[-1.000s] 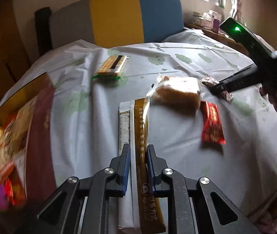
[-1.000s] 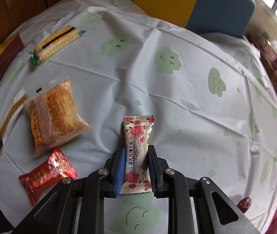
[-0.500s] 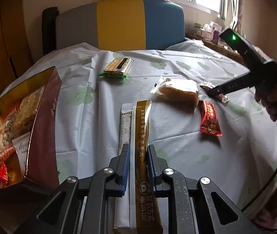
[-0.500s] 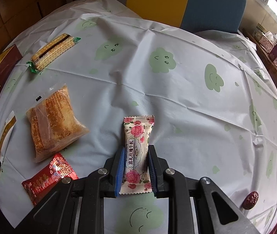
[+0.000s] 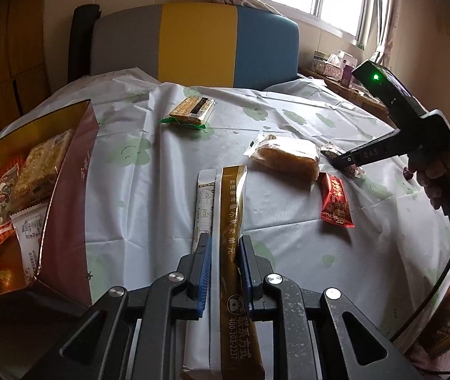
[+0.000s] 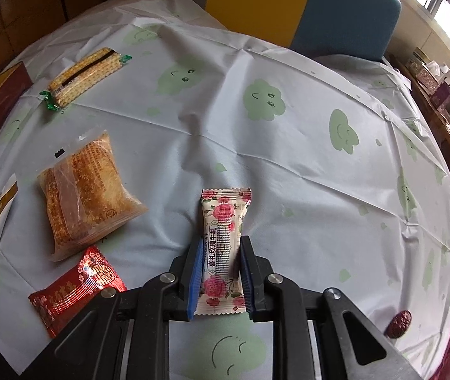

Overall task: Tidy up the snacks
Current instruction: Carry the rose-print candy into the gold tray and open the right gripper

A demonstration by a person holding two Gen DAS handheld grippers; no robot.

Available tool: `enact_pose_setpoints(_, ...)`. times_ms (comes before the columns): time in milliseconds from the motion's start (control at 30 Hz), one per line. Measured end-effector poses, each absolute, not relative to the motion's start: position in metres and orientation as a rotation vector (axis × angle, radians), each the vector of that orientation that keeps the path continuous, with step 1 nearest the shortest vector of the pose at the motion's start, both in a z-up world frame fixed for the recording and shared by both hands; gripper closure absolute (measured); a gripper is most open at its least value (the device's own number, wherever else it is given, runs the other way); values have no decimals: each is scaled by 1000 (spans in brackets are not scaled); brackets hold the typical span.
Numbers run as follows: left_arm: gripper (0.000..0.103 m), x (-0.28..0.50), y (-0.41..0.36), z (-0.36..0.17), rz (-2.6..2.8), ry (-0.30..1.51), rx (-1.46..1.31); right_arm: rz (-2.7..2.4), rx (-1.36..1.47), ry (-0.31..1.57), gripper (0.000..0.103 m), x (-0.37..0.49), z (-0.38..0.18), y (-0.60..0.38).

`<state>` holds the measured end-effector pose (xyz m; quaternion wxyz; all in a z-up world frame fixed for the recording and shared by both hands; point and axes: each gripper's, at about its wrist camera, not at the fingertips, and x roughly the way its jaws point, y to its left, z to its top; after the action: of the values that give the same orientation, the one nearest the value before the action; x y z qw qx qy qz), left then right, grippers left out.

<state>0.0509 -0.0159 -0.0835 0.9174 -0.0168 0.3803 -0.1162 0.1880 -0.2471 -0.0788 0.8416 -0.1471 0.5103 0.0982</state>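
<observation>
Left gripper (image 5: 223, 261) clamps gold stick sachets (image 5: 233, 221), right gripper (image 6: 220, 274) clamps rose candy (image 6: 223, 237) (likely both bound for box (image 5: 66, 196)).

Gold-brown sachet (image 5: 233, 221), rose-printed candy wrapper (image 6: 223, 240) — white tablecloth (image 6: 288, 164), green smiling clouds.

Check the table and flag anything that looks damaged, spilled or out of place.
Nothing looks damaged or spilled. The wafer pack, pastry bag and red packet lie sealed on the tablecloth. One oddity: a lone unwrapped date sits near the table's edge.
</observation>
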Motion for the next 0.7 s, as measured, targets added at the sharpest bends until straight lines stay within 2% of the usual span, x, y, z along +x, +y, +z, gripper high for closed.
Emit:
enact_pose_setpoints(333, 86, 48, -8, -83, -242, 789, -90, 323, -240, 1055, 83, 156, -42, -220)
enact_pose_setpoints(700, 86, 44, -1, -83, -235, 795, -109, 680, -241, 981, 83, 126, 9, -127)
